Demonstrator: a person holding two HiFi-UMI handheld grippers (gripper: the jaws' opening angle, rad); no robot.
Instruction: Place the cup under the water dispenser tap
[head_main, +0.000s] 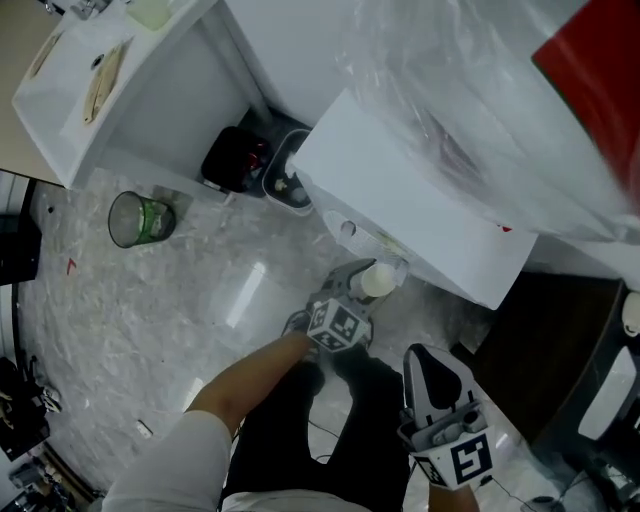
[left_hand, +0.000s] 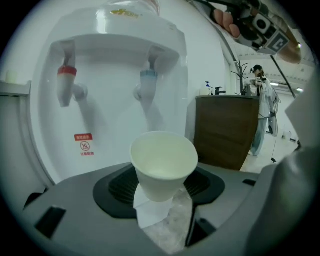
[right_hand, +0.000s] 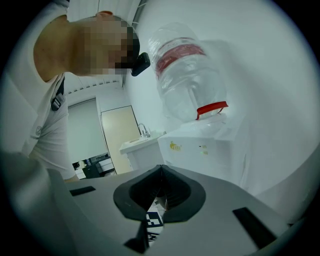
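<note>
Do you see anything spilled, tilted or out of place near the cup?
Nothing stands out. The paper cup sits roughly upright and empty in the left gripper, close to the dispenser's blue tap. Nothing looks spilled or damaged.

left claw (head_main: 372, 285), right claw (head_main: 424, 358): grey, marker cubes (head_main: 338, 325); sleeve (head_main: 190, 450): white; trousers (head_main: 320, 440): black

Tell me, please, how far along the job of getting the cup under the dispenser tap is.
Done: the cup is picked up, clamped in the left gripper. In hand: it is held in front of the water dispenser, short of the blue tap and the red tap. Left: set it under a tap and release. The right gripper is shut and empty.
</note>
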